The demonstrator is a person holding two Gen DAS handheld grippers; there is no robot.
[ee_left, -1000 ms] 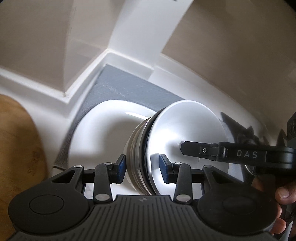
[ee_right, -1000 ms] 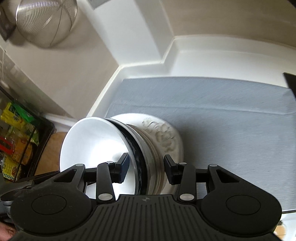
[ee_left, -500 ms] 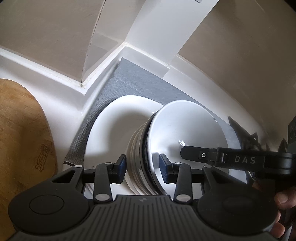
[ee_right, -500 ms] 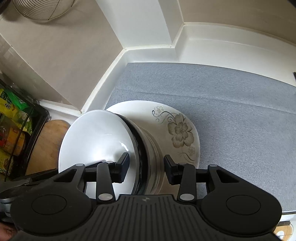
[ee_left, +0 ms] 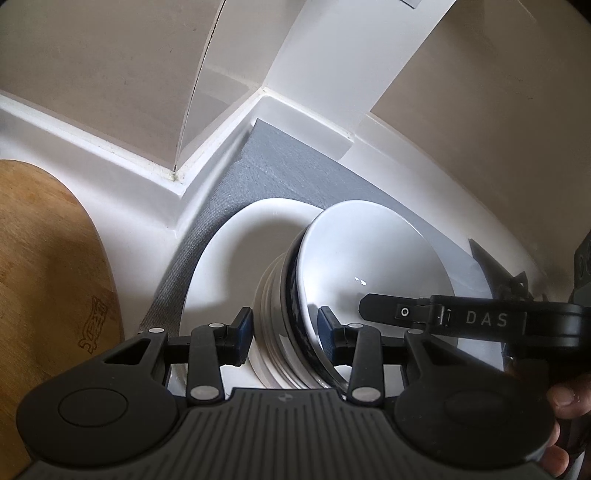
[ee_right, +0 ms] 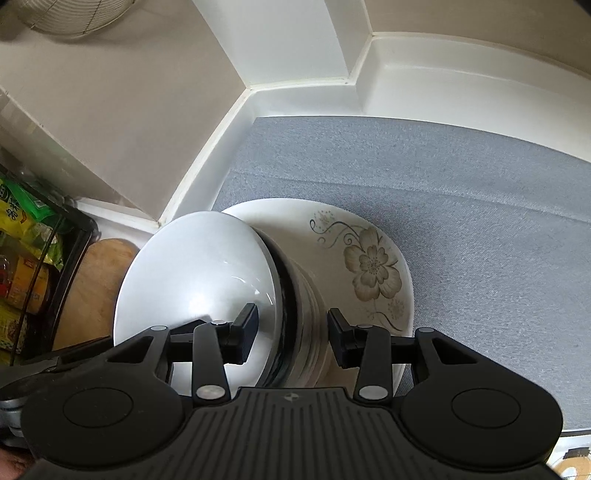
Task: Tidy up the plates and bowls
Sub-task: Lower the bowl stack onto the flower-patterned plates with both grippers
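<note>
A nested stack of bowls (ee_left: 354, 266), white inside with a dark band under the top rim, is tipped on its side over a white plate (ee_left: 229, 266). My left gripper (ee_left: 286, 332) is shut on one side of the stack's rims. My right gripper (ee_right: 291, 332) is shut on the stack (ee_right: 199, 266) from the opposite side; one of its fingers (ee_left: 388, 312) reaches into the top bowl. The plate (ee_right: 369, 266) bears a flower pattern and lies on a grey mat (ee_right: 461, 184) in the counter's corner. Whether the stack touches the plate is hidden.
White walls and a raised ledge (ee_right: 295, 99) close the corner behind the mat. A wooden cutting board (ee_left: 44, 277) lies to the left, beside a black rack of food packets (ee_right: 26, 258). A wire strainer (ee_right: 74, 18) hangs above. A person's fingers (ee_left: 561, 406) grip the right handle.
Both grippers have carried the bowl stack across and slightly down over the plate, nearer the corner. The plate's flower pattern now shows sharply. Neither grip has changed.
</note>
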